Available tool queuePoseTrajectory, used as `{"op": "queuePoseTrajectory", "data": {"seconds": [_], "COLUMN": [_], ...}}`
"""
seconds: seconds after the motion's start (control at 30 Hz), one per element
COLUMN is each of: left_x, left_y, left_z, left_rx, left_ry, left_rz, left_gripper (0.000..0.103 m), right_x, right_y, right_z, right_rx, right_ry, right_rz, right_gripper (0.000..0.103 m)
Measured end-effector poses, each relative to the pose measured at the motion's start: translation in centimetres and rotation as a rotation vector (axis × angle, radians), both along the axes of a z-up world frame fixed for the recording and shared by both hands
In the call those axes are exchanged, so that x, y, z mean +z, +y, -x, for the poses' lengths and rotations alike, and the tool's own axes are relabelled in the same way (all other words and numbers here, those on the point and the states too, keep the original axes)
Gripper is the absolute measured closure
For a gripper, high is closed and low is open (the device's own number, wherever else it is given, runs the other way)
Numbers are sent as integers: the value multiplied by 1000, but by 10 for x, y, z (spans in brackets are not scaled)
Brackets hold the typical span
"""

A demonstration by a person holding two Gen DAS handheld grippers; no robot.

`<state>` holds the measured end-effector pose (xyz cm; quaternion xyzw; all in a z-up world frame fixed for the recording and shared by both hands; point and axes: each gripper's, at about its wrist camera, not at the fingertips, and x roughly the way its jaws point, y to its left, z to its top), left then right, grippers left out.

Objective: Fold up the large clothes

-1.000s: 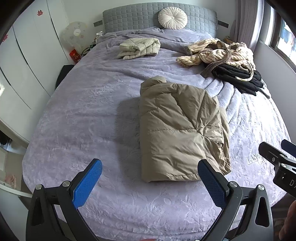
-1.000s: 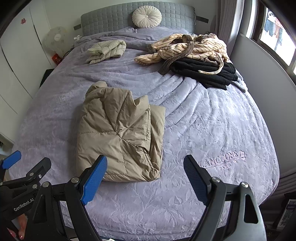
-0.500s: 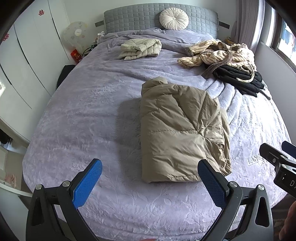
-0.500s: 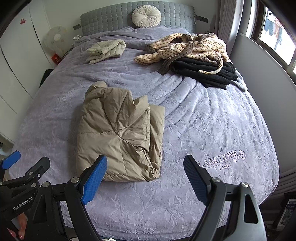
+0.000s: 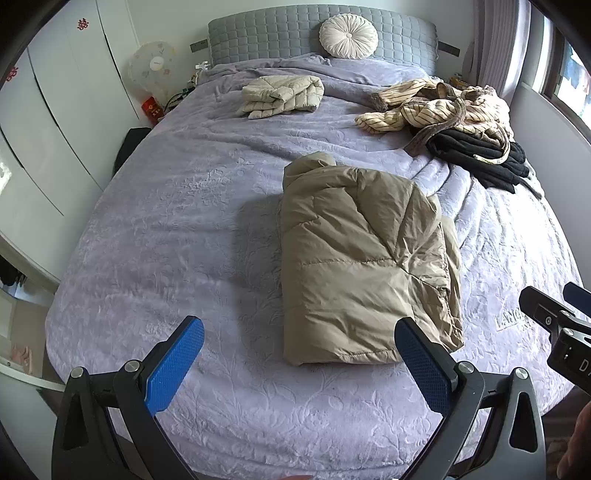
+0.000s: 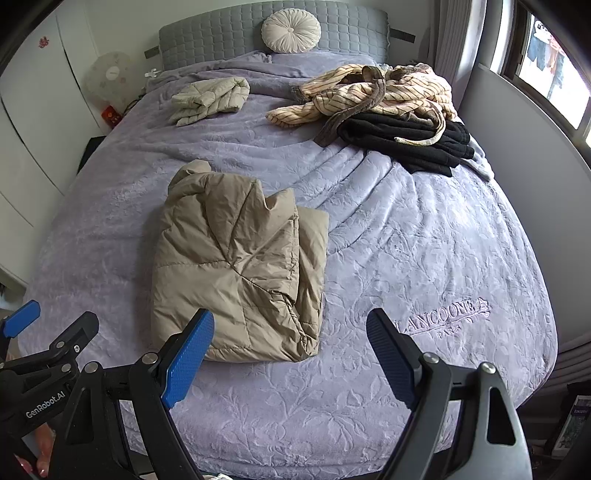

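Note:
A tan puffer jacket lies folded into a rough rectangle in the middle of the purple bed; it also shows in the right wrist view. My left gripper is open and empty, held above the bed's near edge just in front of the jacket's near hem. My right gripper is open and empty, hovering at the jacket's near right corner. Each gripper shows at the edge of the other's view. A folded cream puffer jacket lies near the headboard.
A pile of unfolded clothes lies at the far right: a striped cream garment on a black one. A round cushion leans on the grey headboard. White wardrobes and a fan stand left; a window wall stands right.
Both views have shifted very slightly. The jacket and other clothes lie as before, and both grippers stay open.

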<state>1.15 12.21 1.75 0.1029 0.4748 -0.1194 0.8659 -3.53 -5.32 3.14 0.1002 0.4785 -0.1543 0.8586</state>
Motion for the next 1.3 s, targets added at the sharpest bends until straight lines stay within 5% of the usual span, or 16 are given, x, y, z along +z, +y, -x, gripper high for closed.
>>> {"op": "queuePoseTrajectory", "data": {"seconds": [1.3], "left_x": [-1], "left_y": [0], "left_z": [-5], "left_rx": [1], "left_ry": [2], "left_rz": [-6], "left_gripper": [0], "right_x": [1], "right_y": [-2], "right_z": [-3], "right_rx": [8], "right_ry": [5], "right_rz": [-1], "right_gripper": [16]}}
